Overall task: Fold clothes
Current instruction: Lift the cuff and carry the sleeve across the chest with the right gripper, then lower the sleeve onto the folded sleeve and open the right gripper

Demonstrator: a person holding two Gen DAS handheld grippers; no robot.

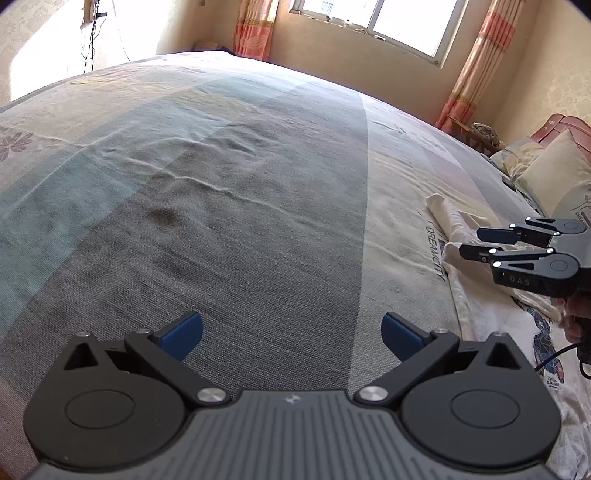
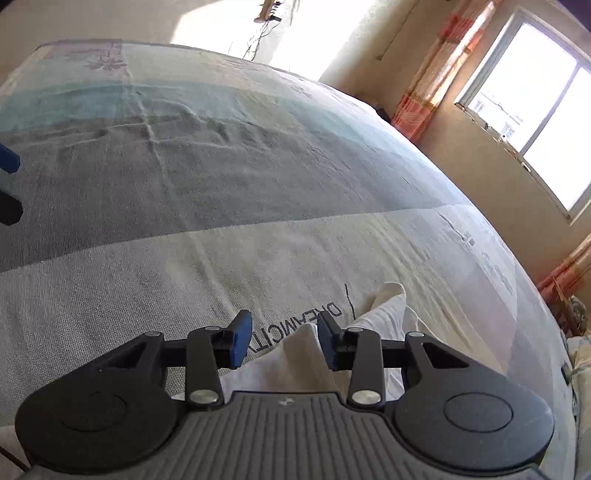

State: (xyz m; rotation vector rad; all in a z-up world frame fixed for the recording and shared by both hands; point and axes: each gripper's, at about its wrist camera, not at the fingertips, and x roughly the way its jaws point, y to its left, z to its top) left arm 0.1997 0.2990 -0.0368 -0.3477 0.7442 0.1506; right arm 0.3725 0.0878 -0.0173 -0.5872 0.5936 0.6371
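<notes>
Cloth is the only task item in sight: a white garment (image 1: 476, 295) with a blue printed graphic lies on the right side of the bed (image 1: 240, 206), partly bunched, one end drawn out into a narrow rumpled strip toward the pillows (image 1: 554, 173). It is neither spread flat nor squared into a neat packet, so the folding reads as unfinished — whether it is being laid out or partway through its folds, the views do not settle.

The right gripper (image 2: 284, 341) hovers just above the garment's near edge, its blue pads moderately apart and holding nothing. The left gripper (image 1: 291, 334) is spread wide over bare bedding, well apart from the cloth, also empty.

The bed carries a woven cover in broad bands of grey, teal and cream (with printed lettering near the garment), lightly creased in the middle. Beyond it stand pale yellow walls, a bright window (image 1: 391, 22) and orange-striped curtains (image 1: 476, 66) — strong sunlight washes out the far wall.
</notes>
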